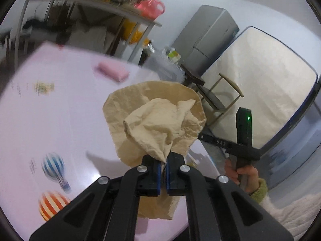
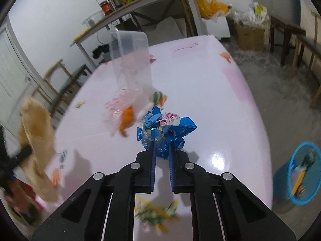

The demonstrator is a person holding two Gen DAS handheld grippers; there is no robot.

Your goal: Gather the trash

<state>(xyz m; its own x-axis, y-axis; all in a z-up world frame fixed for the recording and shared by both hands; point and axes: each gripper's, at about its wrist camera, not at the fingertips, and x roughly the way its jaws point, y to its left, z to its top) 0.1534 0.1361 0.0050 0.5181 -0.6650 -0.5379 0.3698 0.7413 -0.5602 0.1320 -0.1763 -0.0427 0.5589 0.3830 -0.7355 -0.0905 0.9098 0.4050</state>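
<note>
Trash fills both tongs: our left tongs (image 1: 165,161) pinch the tan paper bag (image 1: 154,120) above the desk (image 1: 60,110), our right tongs (image 2: 162,150) clamp the blue wrapper (image 2: 166,128), so we should keep squeezing firmly toward the blue basket (image 2: 280,176).

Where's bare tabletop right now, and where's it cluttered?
Free: the pink table is bare from the blue wrapper in the right tool out to its right edge and far corner. Also open between the pink block and the balloon prints. Crowded: left of the wrapper, around the clear container, plastic bag and orange scrap.
</note>
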